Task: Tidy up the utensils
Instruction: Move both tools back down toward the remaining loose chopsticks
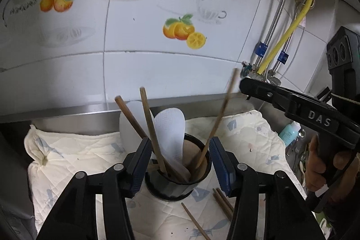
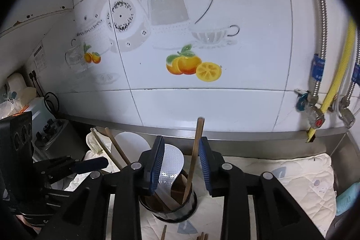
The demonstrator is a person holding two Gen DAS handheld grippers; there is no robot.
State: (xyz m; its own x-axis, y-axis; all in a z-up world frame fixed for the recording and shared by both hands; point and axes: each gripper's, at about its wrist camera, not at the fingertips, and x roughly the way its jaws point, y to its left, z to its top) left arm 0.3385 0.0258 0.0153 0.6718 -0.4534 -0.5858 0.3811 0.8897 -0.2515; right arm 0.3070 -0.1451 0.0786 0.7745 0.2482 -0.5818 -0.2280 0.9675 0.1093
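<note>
A black utensil cup [image 1: 180, 186] stands on a quilted cream cloth [image 1: 72, 163]. It holds a white rice paddle [image 1: 168, 134] and several wooden chopsticks [image 1: 149, 125]. My left gripper [image 1: 180, 163] is open, its jaws on either side of the cup's rim. My right gripper [image 2: 181, 163] is open above the cup [image 2: 168, 208]. One chopstick [image 2: 194, 159] stands in the cup between its jaws, close to the right pad, apparently free. Loose chopsticks [image 1: 222, 201] lie on the cloth by the cup.
A tiled wall with fruit decals [image 1: 182, 30] rises behind a steel ledge [image 1: 67, 111]. Pipes and valves [image 2: 317, 109] are at the right. A teal bottle [image 1: 289, 132] stands right of the cloth. Clutter and an appliance [image 2: 49, 132] sit at the left.
</note>
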